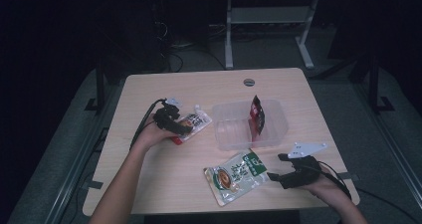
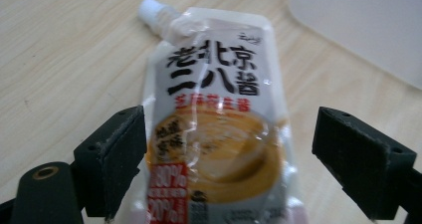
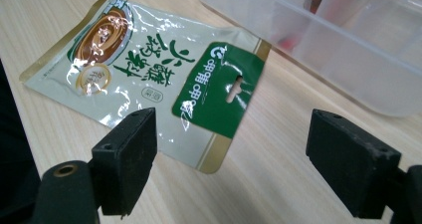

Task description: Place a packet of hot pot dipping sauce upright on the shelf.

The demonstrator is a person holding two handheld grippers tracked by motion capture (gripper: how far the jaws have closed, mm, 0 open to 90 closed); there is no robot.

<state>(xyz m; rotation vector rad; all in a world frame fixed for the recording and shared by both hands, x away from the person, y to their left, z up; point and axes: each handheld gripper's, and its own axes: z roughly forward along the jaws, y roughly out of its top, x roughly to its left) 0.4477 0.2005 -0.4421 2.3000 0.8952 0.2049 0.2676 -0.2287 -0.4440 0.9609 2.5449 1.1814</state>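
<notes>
Dark room, grey floor; a pale wooden table [image 1: 164,184] carries a clear bin [image 1: 272,133]. Left hand-held gripper [image 1: 178,128], jaws wide, straddles a spouted sauce pouch [image 2: 219,124] without gripping it. Right hand-held gripper [image 1: 275,167], also wide, sits just beside a green pouch [image 3: 149,69].

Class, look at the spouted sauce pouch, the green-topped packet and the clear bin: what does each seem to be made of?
Spouted sauce pouch: glossy flexible plastic film, going by its glare and wrinkles. Green-topped packet: shiny laminated film, creased, with a punched hang hole. Clear bin: rigid see-through plastic, probably; a red packet shows through its wall.
</notes>
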